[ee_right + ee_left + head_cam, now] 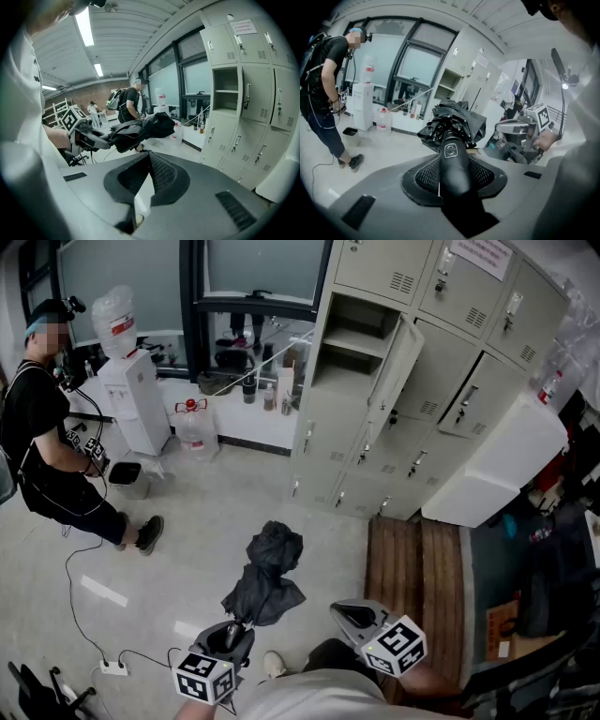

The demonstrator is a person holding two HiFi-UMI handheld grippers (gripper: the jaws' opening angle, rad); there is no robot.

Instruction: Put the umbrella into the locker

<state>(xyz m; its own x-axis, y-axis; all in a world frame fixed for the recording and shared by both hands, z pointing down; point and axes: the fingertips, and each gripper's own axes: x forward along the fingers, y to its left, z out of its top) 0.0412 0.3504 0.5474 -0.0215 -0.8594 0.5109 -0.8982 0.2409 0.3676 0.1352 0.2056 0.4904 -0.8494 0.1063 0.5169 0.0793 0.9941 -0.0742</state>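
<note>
left gripper (451,157) fingers clamp the handle of the black folded fabric umbrella (269,573). right gripper (149,157) fingers closed, empty. Feed canopy-first into the open grey metal locker (361,338), kept level.

The umbrella (269,574) is black, folded short, its canopy loose and bunched. Its smooth handle sits clamped between the jaws of the left gripper (234,632), and the canopy end points away towards the locker (417,381). The umbrella is well apart from the locker. The locker is a pale grey metal bank of compartments; one upper door (397,360) stands open on a shelved space.
</note>
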